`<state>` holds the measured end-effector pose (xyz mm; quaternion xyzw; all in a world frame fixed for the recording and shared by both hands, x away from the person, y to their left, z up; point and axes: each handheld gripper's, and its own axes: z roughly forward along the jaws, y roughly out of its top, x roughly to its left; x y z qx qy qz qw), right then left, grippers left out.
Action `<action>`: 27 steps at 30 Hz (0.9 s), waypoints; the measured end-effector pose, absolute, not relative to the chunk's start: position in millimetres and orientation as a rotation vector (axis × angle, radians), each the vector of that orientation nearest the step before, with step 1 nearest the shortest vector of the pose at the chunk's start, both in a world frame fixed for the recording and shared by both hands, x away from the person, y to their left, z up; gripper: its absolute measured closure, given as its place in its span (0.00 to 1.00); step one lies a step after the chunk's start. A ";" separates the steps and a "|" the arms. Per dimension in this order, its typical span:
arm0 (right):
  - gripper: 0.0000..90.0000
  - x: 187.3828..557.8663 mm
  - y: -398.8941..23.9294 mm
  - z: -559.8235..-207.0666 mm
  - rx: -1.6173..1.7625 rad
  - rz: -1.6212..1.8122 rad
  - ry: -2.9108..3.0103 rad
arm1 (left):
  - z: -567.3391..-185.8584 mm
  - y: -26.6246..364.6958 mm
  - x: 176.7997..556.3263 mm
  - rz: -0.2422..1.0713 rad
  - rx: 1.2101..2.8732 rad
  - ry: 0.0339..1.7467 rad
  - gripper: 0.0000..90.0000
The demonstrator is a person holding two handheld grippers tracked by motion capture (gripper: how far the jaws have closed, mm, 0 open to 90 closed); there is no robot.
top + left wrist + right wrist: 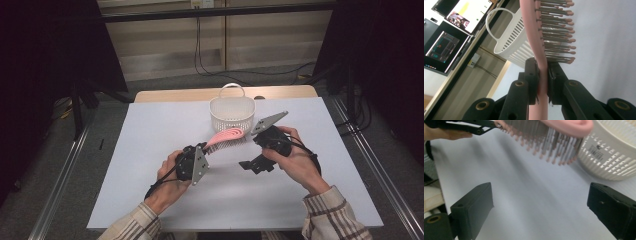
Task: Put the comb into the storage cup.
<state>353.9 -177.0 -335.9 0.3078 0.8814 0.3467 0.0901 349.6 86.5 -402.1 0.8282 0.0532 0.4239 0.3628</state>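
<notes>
Nearby — basket [231, 114] just beyond hairbrush [226, 135].

Dim surroundings, table [150, 150] evenly lit; soft shadows; gripper views slightly blurred.

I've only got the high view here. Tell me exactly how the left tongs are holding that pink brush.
Observer: In the left gripper view, the left tongs are clamped on the pink brush at its neck, just below the first bristles, one jaw on each flat side.
Operator: Give me the bristle direction.
Observer: The right gripper view shows the bristles hanging down toward the table, tips clear of its surface.
Operator: Now report the right tongs.
Observer: The right tongs are wide open with nothing between the jaws, and sit below the brush head.
Operator: Check the basket for contents.
Observer: The white basket looks empty from what I can see of its inside.
</notes>
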 end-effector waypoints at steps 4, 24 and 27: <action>0.07 355.2 -185.6 -345.1 0.943 1.054 2.545 | -398.7 90.8 352.2 1.031 2.100 0.180 0.90; 0.10 340.9 -198.1 -359.9 0.856 1.314 2.357 | -393.6 109.1 363.5 0.724 1.950 0.337 0.90; 0.09 340.1 -199.9 -360.0 0.849 1.373 2.322 | -392.7 111.1 364.6 0.674 1.924 0.347 0.90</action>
